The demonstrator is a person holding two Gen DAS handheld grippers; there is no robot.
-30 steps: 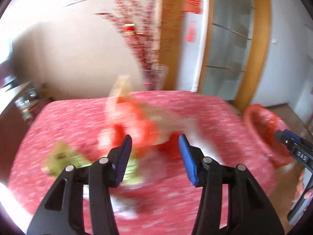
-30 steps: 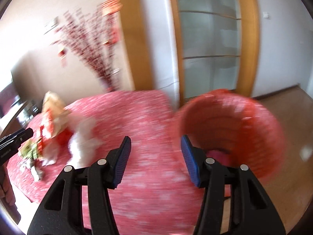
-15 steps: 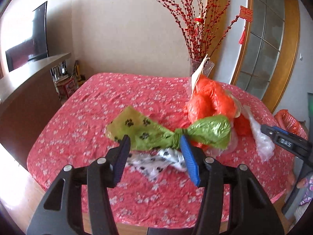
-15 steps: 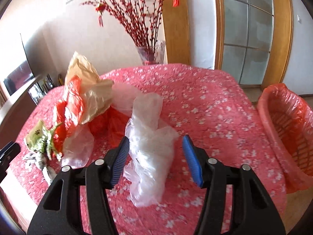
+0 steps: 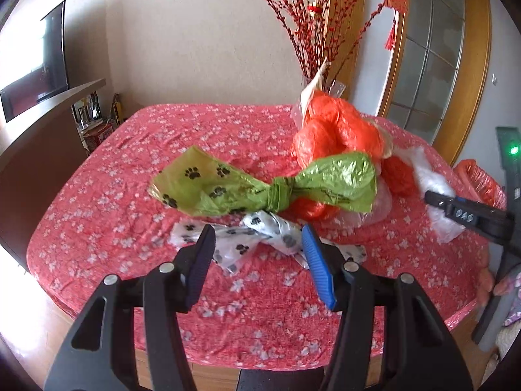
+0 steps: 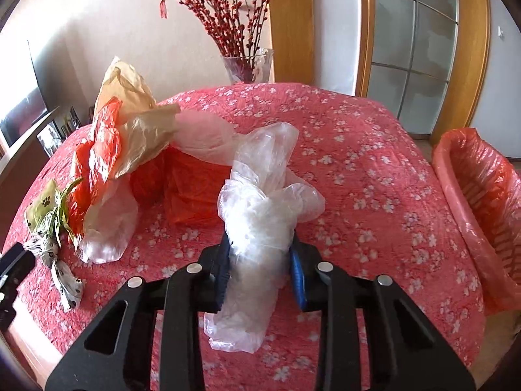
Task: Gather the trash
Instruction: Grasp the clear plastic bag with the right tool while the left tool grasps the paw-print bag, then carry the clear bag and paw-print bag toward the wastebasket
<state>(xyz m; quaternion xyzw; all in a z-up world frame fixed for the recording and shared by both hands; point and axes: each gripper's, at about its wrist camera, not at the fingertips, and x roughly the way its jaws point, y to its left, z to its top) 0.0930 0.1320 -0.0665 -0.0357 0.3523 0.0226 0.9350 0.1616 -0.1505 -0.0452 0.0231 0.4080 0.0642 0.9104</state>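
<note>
Lying crumpled on the round table with the red flowered cloth (image 6: 374, 150), the clear, milky plastic bag (image 6: 260, 215) is twisted into a tall wad, its upper part puffed and glossy, its lower end trailing flat toward the table's near edge. The right gripper (image 6: 260, 270) has this bag between its blue pads, which press into its sides as the jaws are closing.

Just left of the clear bag sits a heap of other trash: a crinkled orange plastic bag (image 6: 94, 163), a tan paper-like bag (image 6: 136, 120) standing above it, a darker red bag (image 6: 192, 189) lying flat, and a pale pink film bag (image 6: 205, 133). Farther left of the clear bag, a knotted green bag printed with black paw marks (image 5: 260, 185) lies like a bow, and touching it on the near side is a white paw-print bag (image 5: 260, 231).

The left gripper (image 5: 257, 264) hovers over the white paw-print bag, its jaws apart and gripping nothing; whether the pads touch it I cannot tell.

Well right of the clear bag, off the table, stands a basket lined with orange plastic (image 6: 478, 202). Beyond the clear bag, past the table's far edge, a glass vase of red-berried branches (image 6: 247, 62) stands.
</note>
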